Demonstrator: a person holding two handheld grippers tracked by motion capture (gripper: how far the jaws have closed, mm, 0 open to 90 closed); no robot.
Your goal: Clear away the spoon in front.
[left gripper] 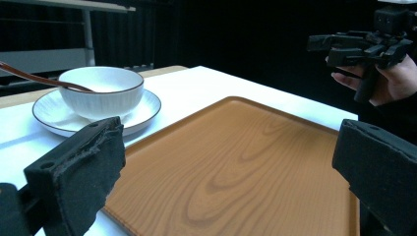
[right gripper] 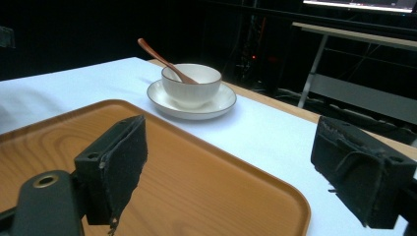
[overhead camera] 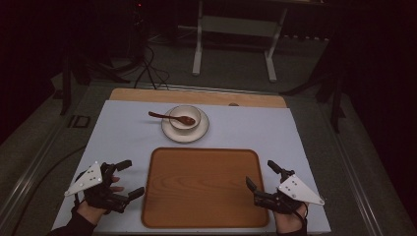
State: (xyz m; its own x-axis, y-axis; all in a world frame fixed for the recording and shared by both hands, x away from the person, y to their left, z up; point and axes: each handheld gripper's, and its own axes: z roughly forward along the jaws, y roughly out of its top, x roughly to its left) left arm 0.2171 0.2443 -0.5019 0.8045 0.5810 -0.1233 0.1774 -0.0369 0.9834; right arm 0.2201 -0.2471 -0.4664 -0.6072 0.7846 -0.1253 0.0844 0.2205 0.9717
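Note:
A wooden tray (overhead camera: 201,189) lies bare at the table's front middle, also seen as tray (left gripper: 236,162) and tray (right gripper: 162,177). Behind it a white bowl (overhead camera: 185,118) sits on a white saucer (overhead camera: 169,132), with a brown wooden spoon (overhead camera: 169,117) resting in the bowl, handle pointing left. The bowl (left gripper: 101,91) and bowl (right gripper: 192,83) appear in both gripper views. My left gripper (overhead camera: 127,178) stands open just left of the tray. My right gripper (overhead camera: 263,176) stands open at the tray's right edge. Nothing is between either pair of jaws.
A white mat (overhead camera: 123,128) covers the table, with a wooden strip (overhead camera: 196,97) at the far edge. Beyond stand a metal-legged table frame (overhead camera: 233,44) and floor cables (overhead camera: 147,69). In the left gripper view the other hand holds its gripper (left gripper: 364,46) at upper right.

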